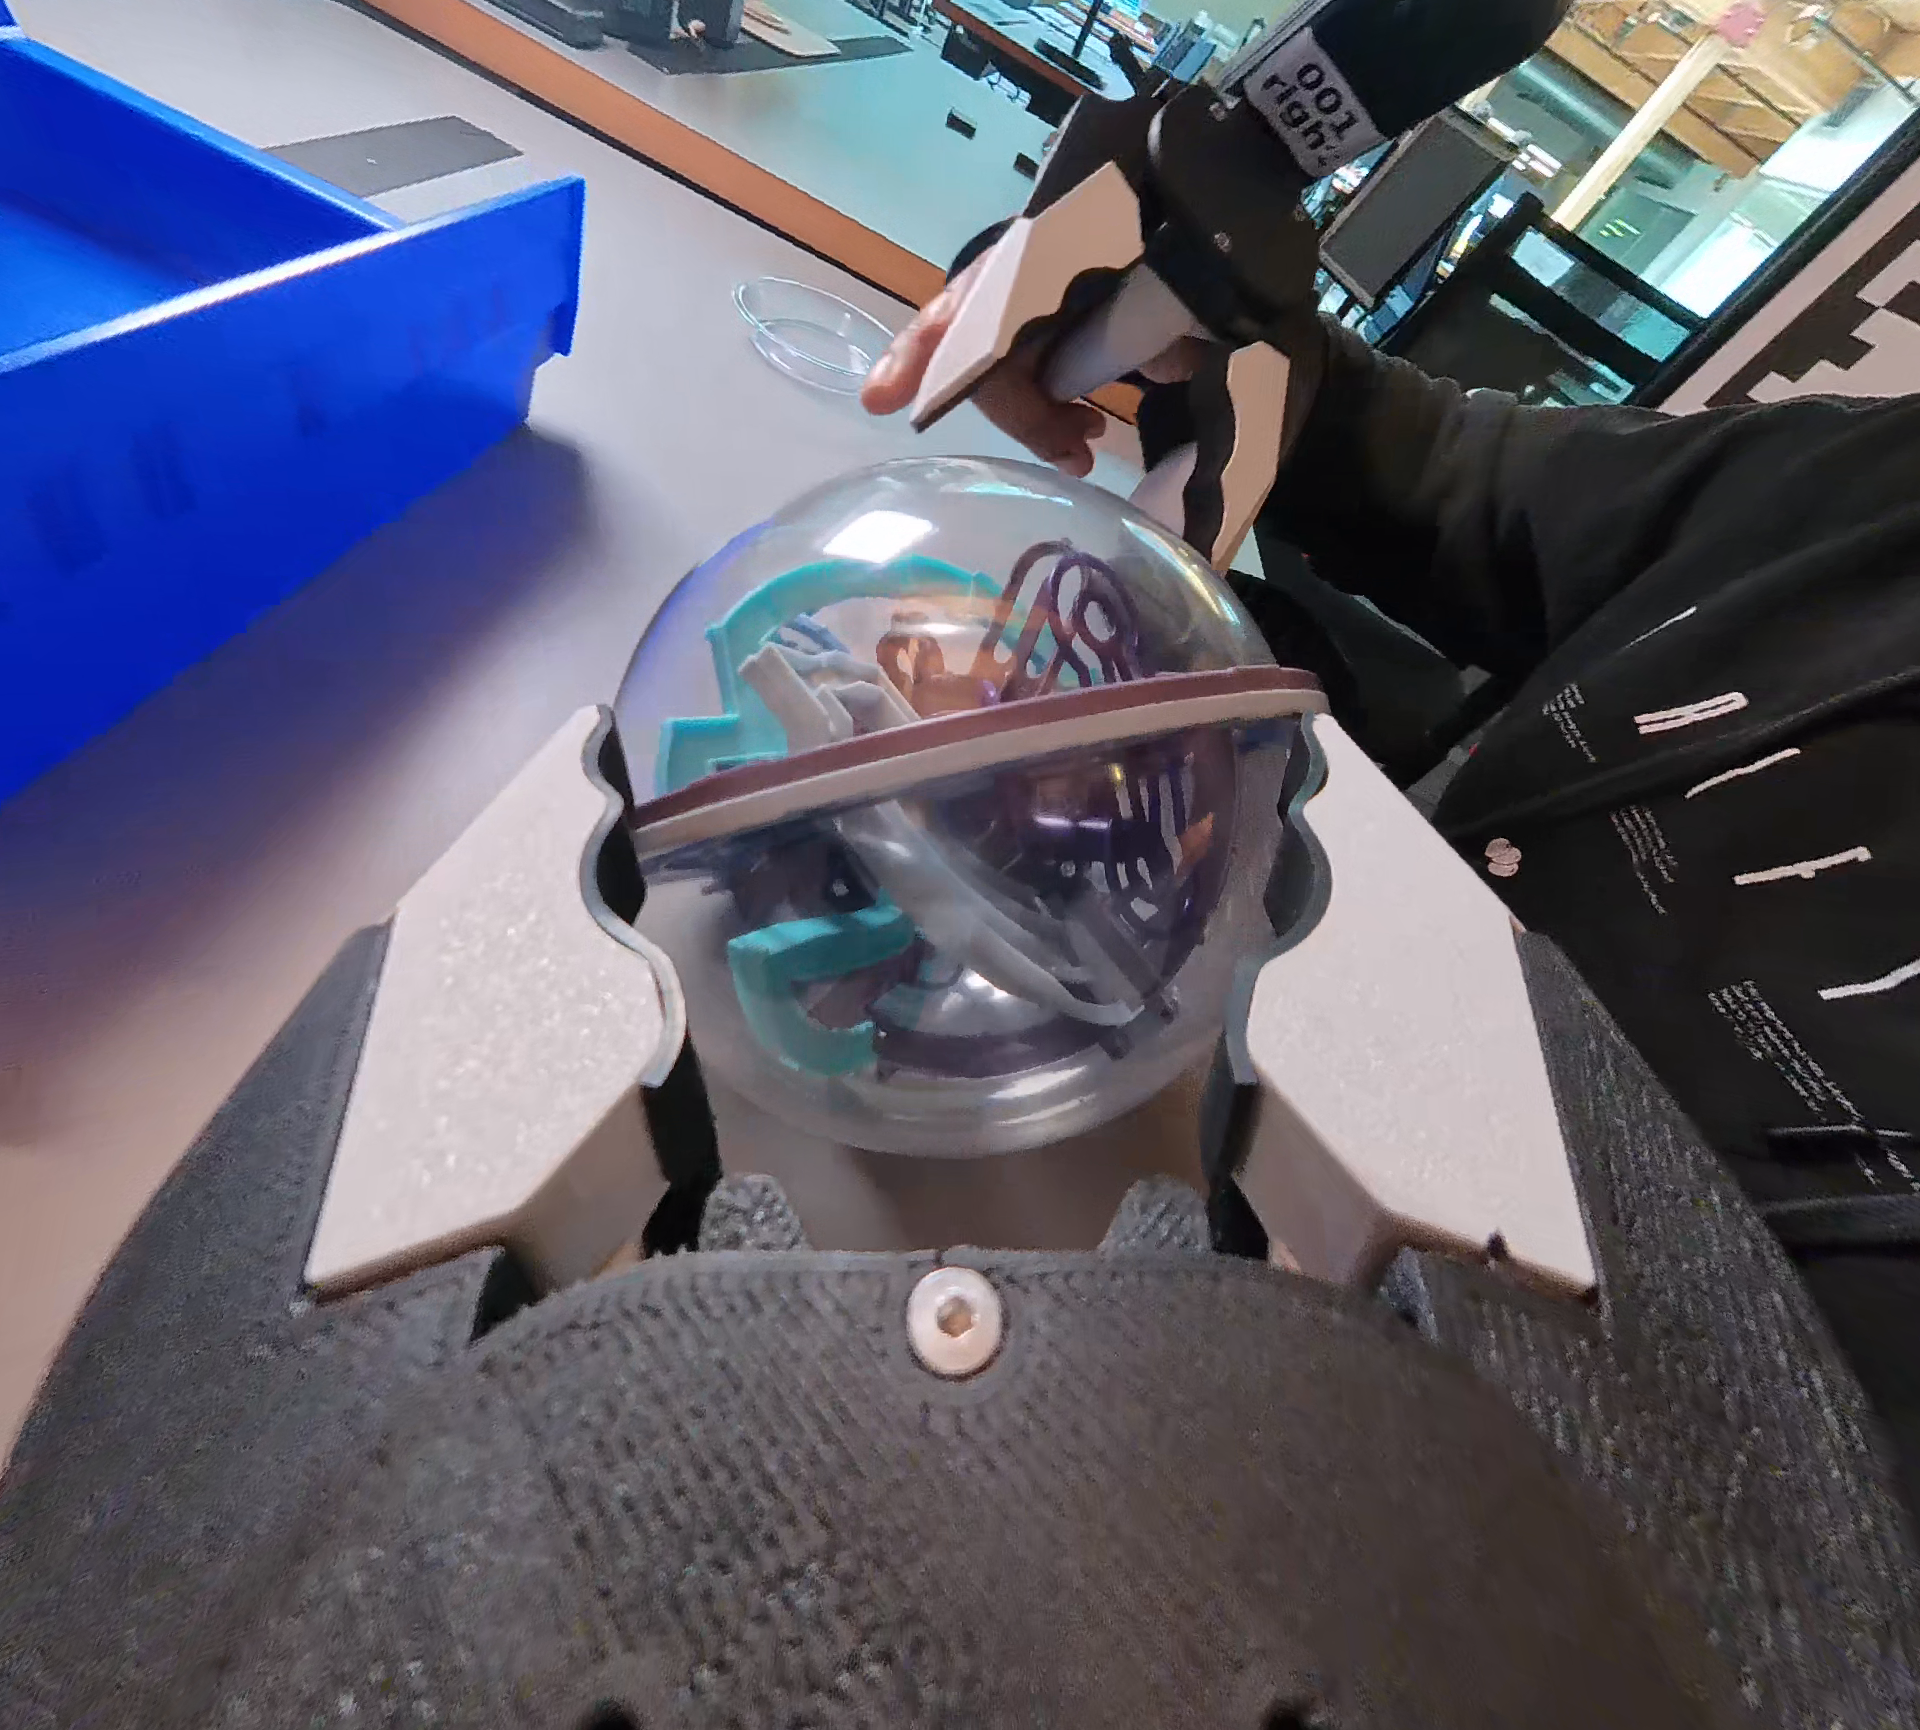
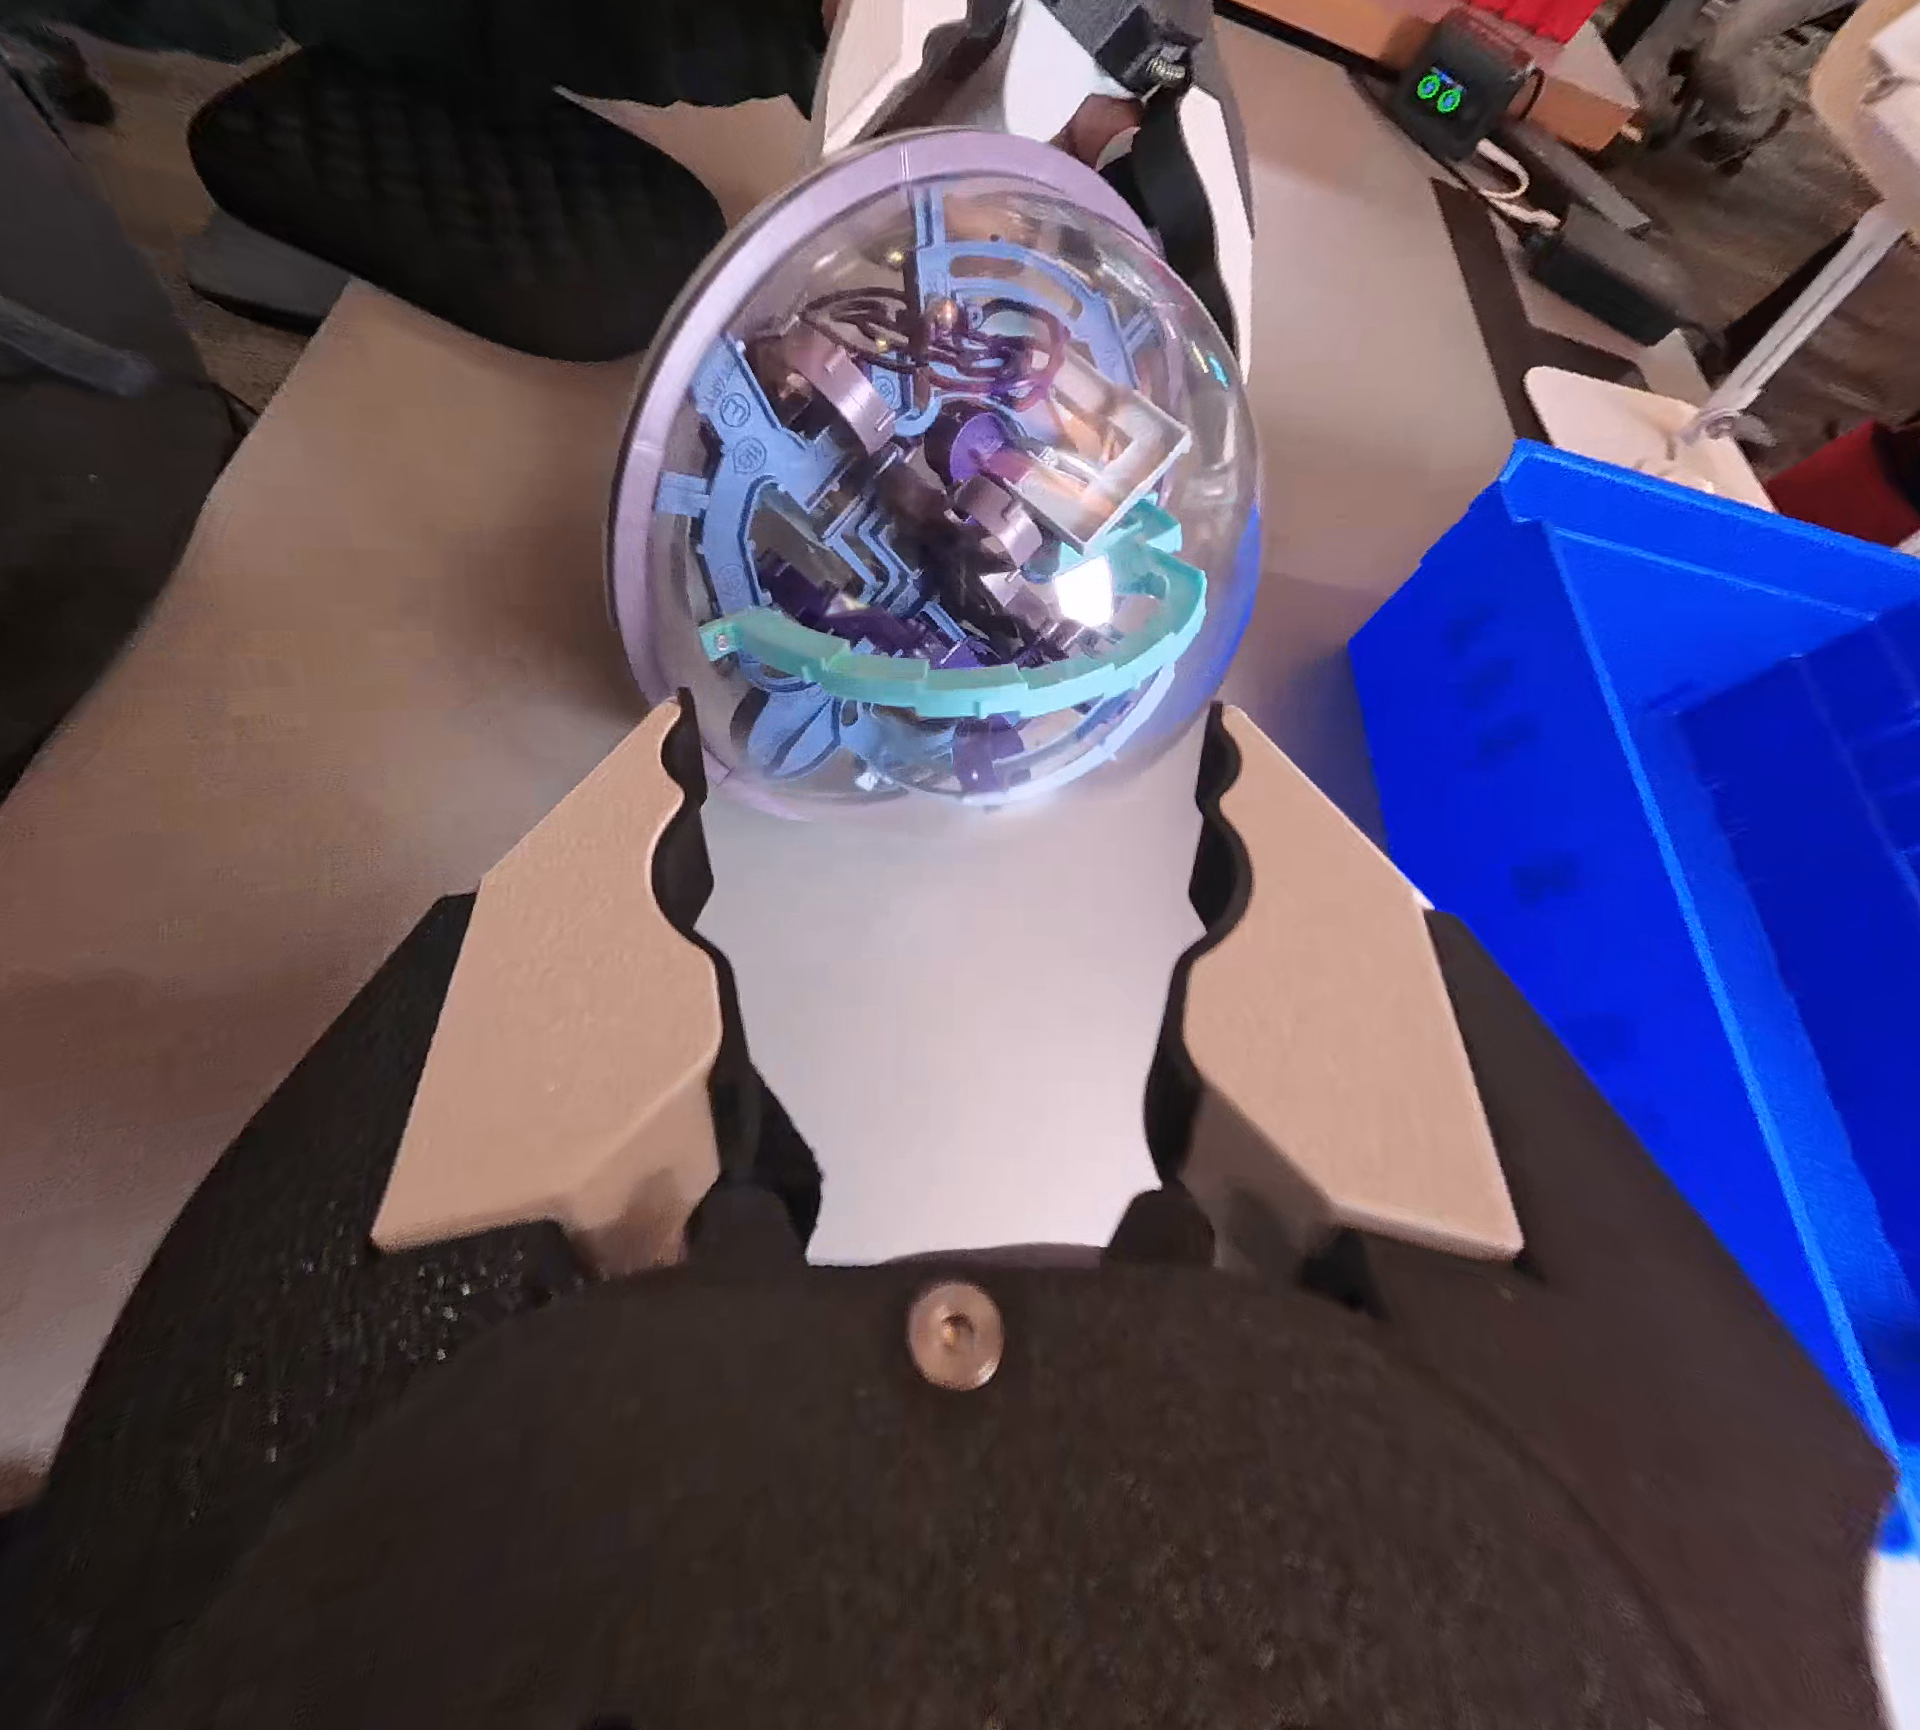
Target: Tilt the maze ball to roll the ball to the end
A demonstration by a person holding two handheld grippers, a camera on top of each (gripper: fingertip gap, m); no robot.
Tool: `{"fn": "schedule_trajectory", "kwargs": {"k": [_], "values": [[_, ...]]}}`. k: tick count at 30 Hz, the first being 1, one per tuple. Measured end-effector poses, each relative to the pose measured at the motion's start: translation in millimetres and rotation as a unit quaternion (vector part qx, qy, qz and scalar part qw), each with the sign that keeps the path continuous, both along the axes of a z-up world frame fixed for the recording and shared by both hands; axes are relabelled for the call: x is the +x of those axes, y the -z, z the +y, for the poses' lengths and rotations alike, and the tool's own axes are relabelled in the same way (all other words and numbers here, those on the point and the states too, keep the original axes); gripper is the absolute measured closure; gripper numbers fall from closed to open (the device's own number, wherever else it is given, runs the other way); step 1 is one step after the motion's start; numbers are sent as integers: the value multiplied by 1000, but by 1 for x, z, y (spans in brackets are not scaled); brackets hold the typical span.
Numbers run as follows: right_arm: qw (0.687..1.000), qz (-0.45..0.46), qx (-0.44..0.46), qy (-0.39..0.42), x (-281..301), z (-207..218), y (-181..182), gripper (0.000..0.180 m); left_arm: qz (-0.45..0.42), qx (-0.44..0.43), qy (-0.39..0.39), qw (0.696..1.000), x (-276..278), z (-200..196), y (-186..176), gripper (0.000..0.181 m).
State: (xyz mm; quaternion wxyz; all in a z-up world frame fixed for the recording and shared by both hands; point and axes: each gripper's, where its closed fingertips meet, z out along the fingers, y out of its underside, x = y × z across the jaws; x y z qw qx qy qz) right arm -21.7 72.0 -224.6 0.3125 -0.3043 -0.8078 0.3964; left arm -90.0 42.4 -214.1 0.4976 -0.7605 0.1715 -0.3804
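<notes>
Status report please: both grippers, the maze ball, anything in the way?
Left gripper shut on maze ball. Right gripper open, jaws just short of it. Blue bin close alongside.

Clear maze ball (image 1: 951, 807), packed with teal, purple and grey tracks, its seam band tilted, sits clamped between the left claw (image 1: 951, 859) fingers above the worktop (image 1: 312, 797).

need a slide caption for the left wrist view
Left tool grips the clear maze ball above the table, right tool open just beyond it, blue bin to the left.
</notes>
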Motion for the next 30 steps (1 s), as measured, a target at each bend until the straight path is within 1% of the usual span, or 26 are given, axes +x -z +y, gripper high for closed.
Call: {"fn": "schedule_trajectory", "kwargs": {"k": [6,12,17,24,28,30], "values": [[999,-11,-36,-29,-11,-2,10,81,-9,3,26,1000,4,7,1,58],[998,2,-48,-27,-10,-3,10,81,-11,13,52,999,7,9,0,57],[997,20,-73,-6,-8,0,10,81,-12,4,68,998,8,15,-2,57],[991,41,-118,37,-2,9,12,81,-33,-19,89,995,14,33,-6,57],[990,47,-118,62,1,12,10,81,-38,-30,102,994,18,42,-8,58],[988,54,-120,79,3,12,2,85,-41,-34,111,992,20,45,-8,58]]}}
